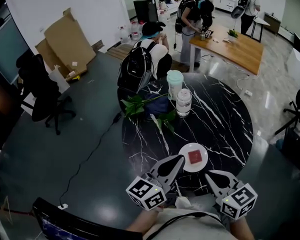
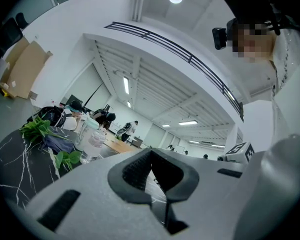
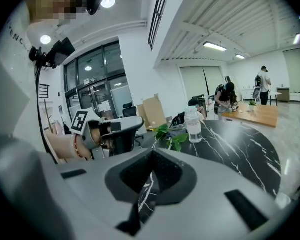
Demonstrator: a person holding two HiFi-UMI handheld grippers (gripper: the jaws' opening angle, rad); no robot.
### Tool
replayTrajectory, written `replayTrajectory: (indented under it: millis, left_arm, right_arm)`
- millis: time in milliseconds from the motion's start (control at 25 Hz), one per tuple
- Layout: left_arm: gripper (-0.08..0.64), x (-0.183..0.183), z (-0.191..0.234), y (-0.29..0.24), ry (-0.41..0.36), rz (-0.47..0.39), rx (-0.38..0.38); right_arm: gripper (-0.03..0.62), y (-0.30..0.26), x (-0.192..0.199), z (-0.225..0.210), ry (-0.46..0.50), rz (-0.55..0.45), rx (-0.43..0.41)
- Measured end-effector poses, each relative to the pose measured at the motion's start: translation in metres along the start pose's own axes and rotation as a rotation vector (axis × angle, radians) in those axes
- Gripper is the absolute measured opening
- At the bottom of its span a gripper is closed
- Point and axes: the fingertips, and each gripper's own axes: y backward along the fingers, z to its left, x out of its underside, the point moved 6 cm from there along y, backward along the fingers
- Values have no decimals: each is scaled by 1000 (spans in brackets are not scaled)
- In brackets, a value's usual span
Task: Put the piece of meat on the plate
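- Neither gripper view shows the plate or the meat; each looks past its own jaws, across the black top, to the clear bottle (image 1: 183, 102) and the green leaves (image 1: 136, 104) near the far edge
- In the head view, both grippers and the person's body cover the near edge of the round table (image 1: 225, 129)
- The tip of the left gripper (image 1: 179, 159) overlaps the left rim of the plate (image 1: 203, 162); whether it touches the rim cannot be told
- The piece of meat (image 1: 195, 157) is a small, dark red, roughly square slab that lies flat at about the middle of the white round plate; it is too small to show any surface detail
- The plate sits close to the table's near edge, between the two gripper tips
- Left gripper (image 2: 151, 151): jaws brought together with the tips meeting and nothing between them (the ribbed dark pads frame only an empty gap)
- Right gripper (image 1: 209, 174) (image 3: 152, 153): jaws likewise fully together and empty, just to the right of the plate and clear of it
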Motion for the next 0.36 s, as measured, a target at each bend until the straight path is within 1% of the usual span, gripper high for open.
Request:
replayTrajectory:
  millis: [200,360]
  left_arm:
    - [8,0,5,5,6,-7,-19]
    - [8,1,5,5,7,-4,-22]
  right_arm:
    - [9,-3,-2,2,15,9,-10]
    - [9,-3,0,0,8,13,-11]
